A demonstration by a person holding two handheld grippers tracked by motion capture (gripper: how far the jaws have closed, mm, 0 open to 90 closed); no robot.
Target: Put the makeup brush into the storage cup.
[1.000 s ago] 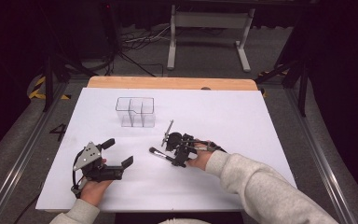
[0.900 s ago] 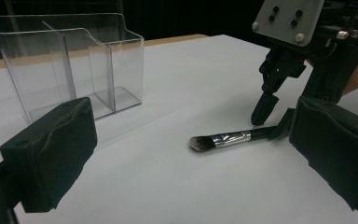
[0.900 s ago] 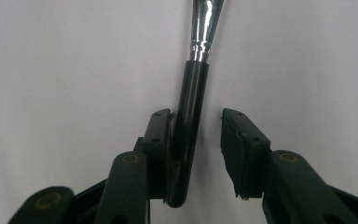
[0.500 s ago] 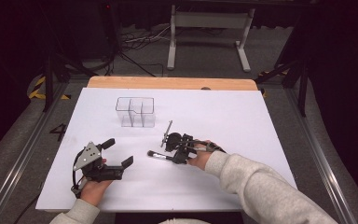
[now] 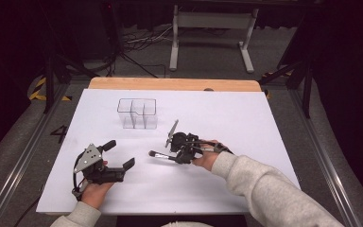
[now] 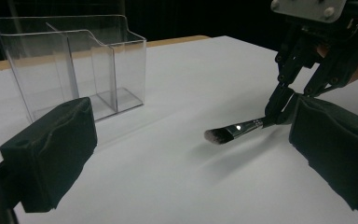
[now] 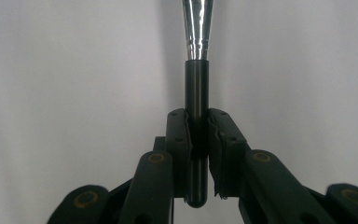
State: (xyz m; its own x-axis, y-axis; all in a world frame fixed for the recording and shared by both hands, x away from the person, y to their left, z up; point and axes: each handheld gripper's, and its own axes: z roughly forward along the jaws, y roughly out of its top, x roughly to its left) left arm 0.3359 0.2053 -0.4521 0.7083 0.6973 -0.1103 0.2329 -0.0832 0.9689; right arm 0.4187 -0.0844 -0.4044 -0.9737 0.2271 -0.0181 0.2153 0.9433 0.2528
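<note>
The right tongs (image 5: 176,155) are clamped on the black handle of a makeup brush (image 5: 163,155); their jaws have just been closing on it, and in the right gripper view the two pads pinch the handle (image 7: 196,135) from either side, with the silver ferrule (image 7: 196,28) running on ahead over the white bench (image 5: 246,123). From the left gripper view the brush (image 6: 235,131) reaches out level from those tongs (image 6: 279,114), its dark bristle head low over the bench surface; whether the bristles touch the surface I cannot tell. The left tongs (image 5: 119,155) rest near the front left of the bench, jaws wide with nothing between them. A clear plastic organiser (image 5: 138,113) with several compartments stands upright farther back, well apart from the brush.
</note>
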